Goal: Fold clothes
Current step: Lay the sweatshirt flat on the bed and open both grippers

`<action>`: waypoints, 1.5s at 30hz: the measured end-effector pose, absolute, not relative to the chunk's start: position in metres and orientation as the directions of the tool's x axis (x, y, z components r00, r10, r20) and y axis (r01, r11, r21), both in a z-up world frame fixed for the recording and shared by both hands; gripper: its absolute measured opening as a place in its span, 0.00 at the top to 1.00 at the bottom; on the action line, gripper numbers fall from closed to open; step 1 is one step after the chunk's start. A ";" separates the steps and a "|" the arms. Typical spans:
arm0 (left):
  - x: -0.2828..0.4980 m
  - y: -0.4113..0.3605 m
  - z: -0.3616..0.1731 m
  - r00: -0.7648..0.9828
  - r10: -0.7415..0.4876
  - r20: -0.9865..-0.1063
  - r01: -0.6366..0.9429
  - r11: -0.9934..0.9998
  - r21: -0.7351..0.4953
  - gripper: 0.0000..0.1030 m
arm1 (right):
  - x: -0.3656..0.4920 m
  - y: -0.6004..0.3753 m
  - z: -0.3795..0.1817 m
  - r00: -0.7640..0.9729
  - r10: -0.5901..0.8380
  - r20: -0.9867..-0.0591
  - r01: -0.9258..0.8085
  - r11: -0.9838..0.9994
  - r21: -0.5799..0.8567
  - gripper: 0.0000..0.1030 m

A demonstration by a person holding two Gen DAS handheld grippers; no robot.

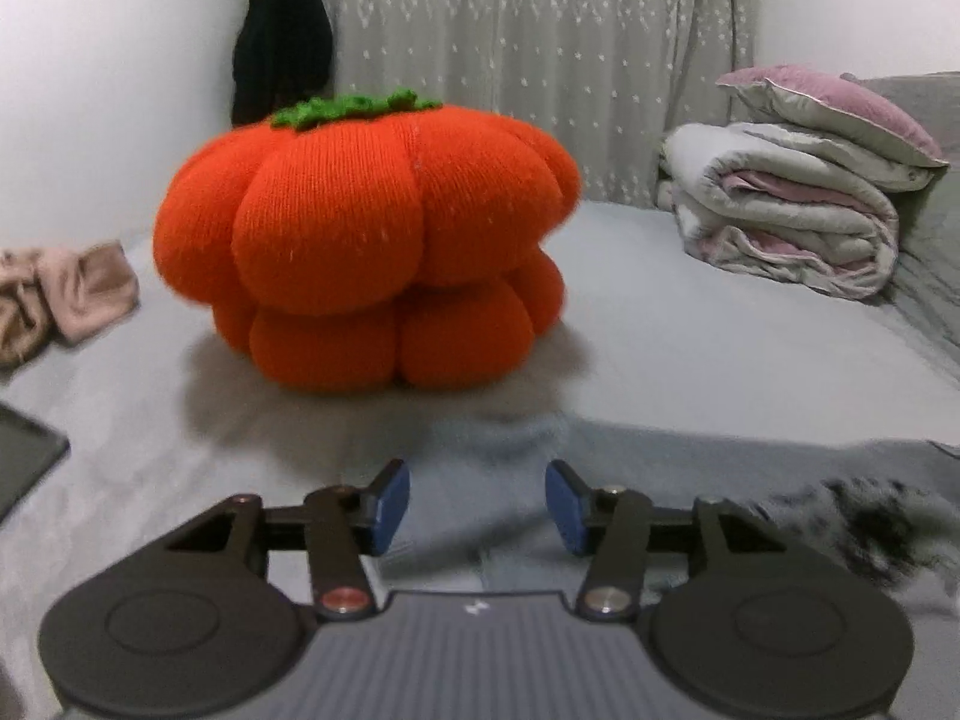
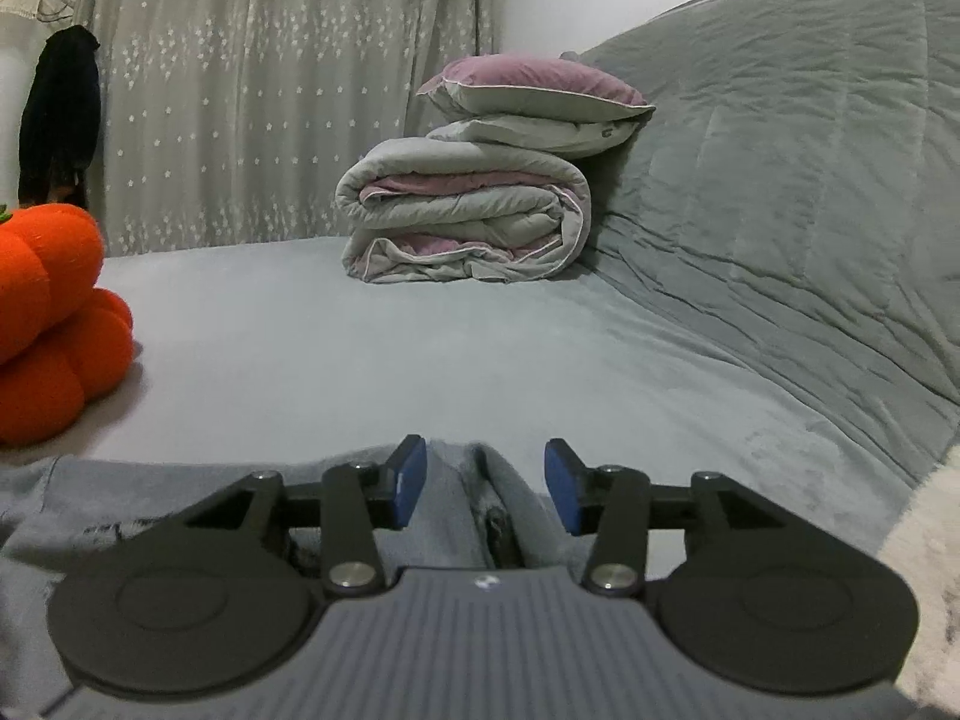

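L gripper (image 1: pixel 477 507) sits low over the bed (image 1: pixel 690 360), blue pads (image 1: pixel 390 507) spread wide, nothing between them. Under & just ahead of it lies a grey-blue garment (image 1: pixel 498 456), flat on the sheet; a fuzzy black-and-white patch (image 1: pixel 864 528) shows on the cloth to the R of the fingers, too blurred to say what it is.

R gripper (image 2: pixel 485 483) also low over the same garment (image 2: pixel 180 492), jaws apart w/ a gap, gripping nothing. A raised fold or seam of the cloth (image 2: pixel 489 498) runs between the pads (image 2: pixel 564 492), not touching either as far as I can tell.

Behind the garment, an orange knitted pumpkin cushion (image 1: pixel 366 234) w/ green top stands upright on the bed, near the far edge of the cloth but apart from it. Crumpled pinkish-beige cloth (image 1: pixel 66 294) lies well to its L. A dark flat thing (image 1: pixel 24 456) at the L edge, can't tell what.

Far R corner: folded grey-pink duvet (image 2: pixel 468 216) w/ a mauve pillow (image 2: pixel 534 87) stacked on top, against the grey quilted headboard cover (image 2: pixel 780 180). Star-print curtain (image 2: pixel 270 90) behind; a black garment (image 1: pixel 282 36) hangs in front of it at L
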State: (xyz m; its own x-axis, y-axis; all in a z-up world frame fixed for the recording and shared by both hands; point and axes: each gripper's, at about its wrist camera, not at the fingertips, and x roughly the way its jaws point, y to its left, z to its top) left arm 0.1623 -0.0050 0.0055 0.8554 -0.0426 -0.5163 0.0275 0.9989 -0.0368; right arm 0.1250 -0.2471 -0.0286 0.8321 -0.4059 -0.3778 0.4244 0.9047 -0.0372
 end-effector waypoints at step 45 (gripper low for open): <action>0.076 -0.012 -0.078 0.417 -0.581 -0.699 0.104 0.795 -0.598 0.65 | 0.050 -0.198 -0.076 0.666 0.175 -0.725 0.114 0.937 0.330 0.34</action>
State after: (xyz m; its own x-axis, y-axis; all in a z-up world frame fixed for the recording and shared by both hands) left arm 0.0760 -0.0123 -0.0780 0.4169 -0.5805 -0.6994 0.1036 0.7948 -0.5980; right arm 0.0503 -0.1976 -0.0765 0.6658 0.1751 -0.7253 0.1136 0.9370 0.3305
